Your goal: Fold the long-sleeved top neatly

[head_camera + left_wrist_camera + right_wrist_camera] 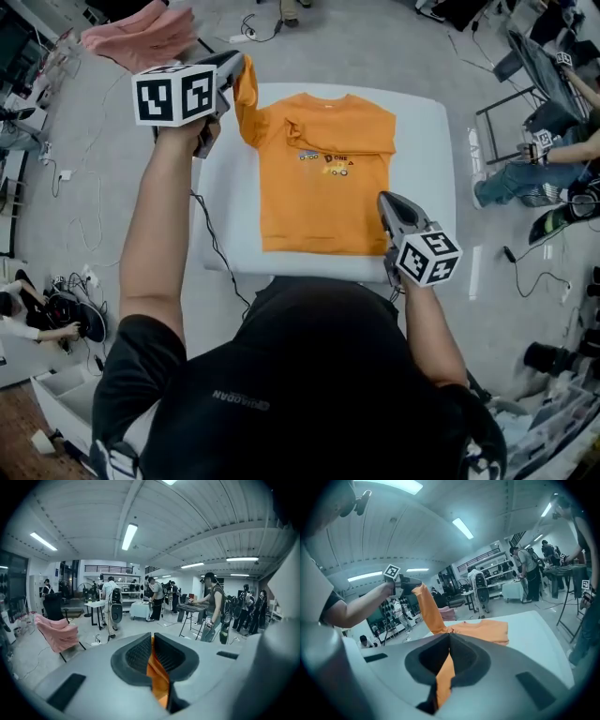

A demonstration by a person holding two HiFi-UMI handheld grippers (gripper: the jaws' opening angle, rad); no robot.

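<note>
Orange long-sleeved top (328, 178) lies flat, front up, on the white bench (427, 141). Left claw (232, 64) is clamped on the orange sleeve (246, 108), held up off the bench at its far left corner. Right claw (386, 204) is clamped on orange fabric at the near right, apparently the hem corner. Pink cloth (141, 33) sits beyond the bench.

one orange long-sleeved top (328, 187); one white table (427, 141); two grippers: left gripper (236, 64), right gripper (384, 202); two marker cubes (173, 94), one per gripper; one pink cloth (141, 33); one black cable (220, 253) beside the table; background people too small to count.
</note>
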